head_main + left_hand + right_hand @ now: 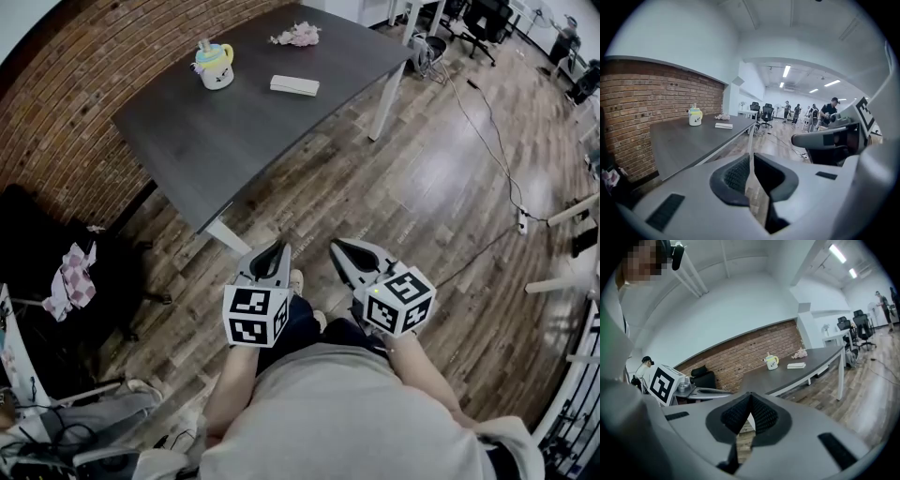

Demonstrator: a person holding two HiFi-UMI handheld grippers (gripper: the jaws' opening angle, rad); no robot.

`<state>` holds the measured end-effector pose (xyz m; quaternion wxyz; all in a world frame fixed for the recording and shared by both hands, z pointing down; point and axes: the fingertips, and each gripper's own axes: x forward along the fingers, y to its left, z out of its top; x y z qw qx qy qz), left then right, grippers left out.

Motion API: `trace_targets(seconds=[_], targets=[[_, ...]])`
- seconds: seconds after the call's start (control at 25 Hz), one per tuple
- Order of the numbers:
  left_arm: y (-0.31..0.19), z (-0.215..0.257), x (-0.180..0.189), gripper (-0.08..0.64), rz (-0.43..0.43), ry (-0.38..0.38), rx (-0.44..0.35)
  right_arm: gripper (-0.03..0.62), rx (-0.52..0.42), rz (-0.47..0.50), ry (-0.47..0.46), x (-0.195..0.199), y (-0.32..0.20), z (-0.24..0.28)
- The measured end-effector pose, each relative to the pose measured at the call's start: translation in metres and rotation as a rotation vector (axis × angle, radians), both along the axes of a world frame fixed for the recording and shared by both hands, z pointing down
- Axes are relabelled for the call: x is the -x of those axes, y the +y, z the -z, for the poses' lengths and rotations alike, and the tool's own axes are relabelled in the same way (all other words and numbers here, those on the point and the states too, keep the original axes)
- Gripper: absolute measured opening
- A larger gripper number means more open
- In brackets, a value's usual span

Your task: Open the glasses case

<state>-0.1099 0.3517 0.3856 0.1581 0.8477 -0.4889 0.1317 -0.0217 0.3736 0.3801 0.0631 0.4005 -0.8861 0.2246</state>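
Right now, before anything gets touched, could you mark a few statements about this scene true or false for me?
1. The left gripper holds the glasses case. False: it is shut on nothing, and the case lies on the table.
2. A mug stands on the table too. True.
3. The right gripper has its jaws wide apart. False: they are shut, with nothing between them.
4. Both grippers hang over the wooden floor, short of the table. True.
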Motion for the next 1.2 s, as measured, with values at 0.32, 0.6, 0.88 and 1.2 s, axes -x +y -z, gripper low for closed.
trace_targets(seconds=[0.32,0.6,0.88,1.2], targets=[[-0.013,-0.007,0.000,0.065,-0.034,-0.020,0.025,0.006,0.060,0.009,0.017,-0.001,-0.003,-0.020],[-0.067,-0.002,-0.005,0.184,-0.097,-0.056,-0.007,0.006,0.073,-0.027,0.003,-0.007,-0.046,-0.023],[-0.149,0.004,0.007,0.190,-0.096,-0.061,-0.025,0.006,0.095,-0.033,0.004,-0.005,-0.117,-0.023],[-0.238,0.017,0.011,0.190,-0.147,-0.062,-0.044,0.006,0.087,-0.065,0.019,0.000,-0.201,-0.010]])
